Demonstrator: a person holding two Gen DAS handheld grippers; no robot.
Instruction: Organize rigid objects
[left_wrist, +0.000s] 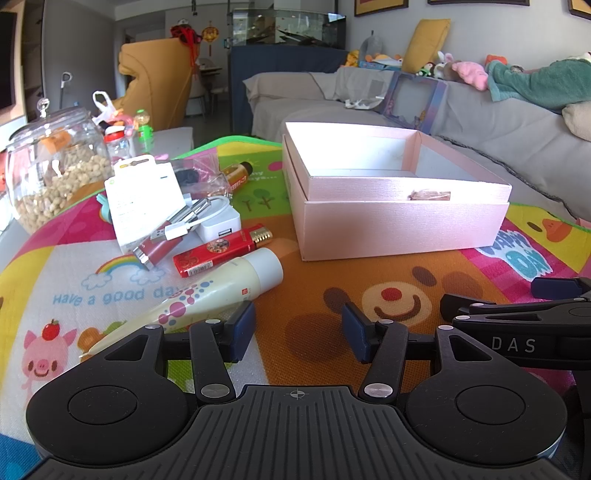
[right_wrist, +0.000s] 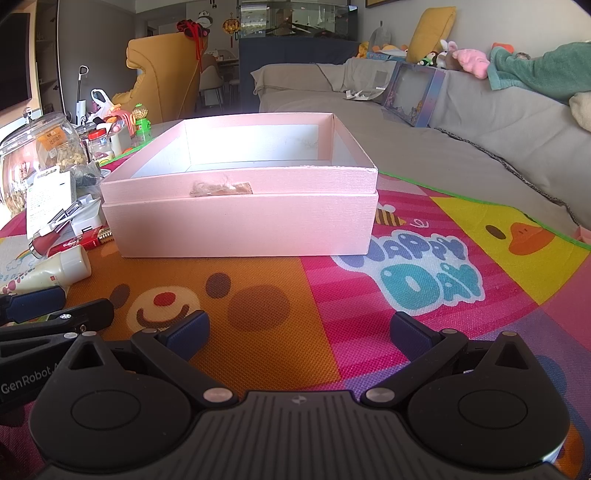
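While both tongs gape empty, the box sits mid-frame.
Left tongs, right tongs; tube lower left.

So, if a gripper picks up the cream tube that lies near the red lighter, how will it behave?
The tube looks soft-sided, so it would probably dent under a squeeze. Its body tapers to a flat tail, so it seems unlikely to roll far. The round white cap looks stiffer and may give the firmer hold. Both the left gripper and the right gripper are open and empty.
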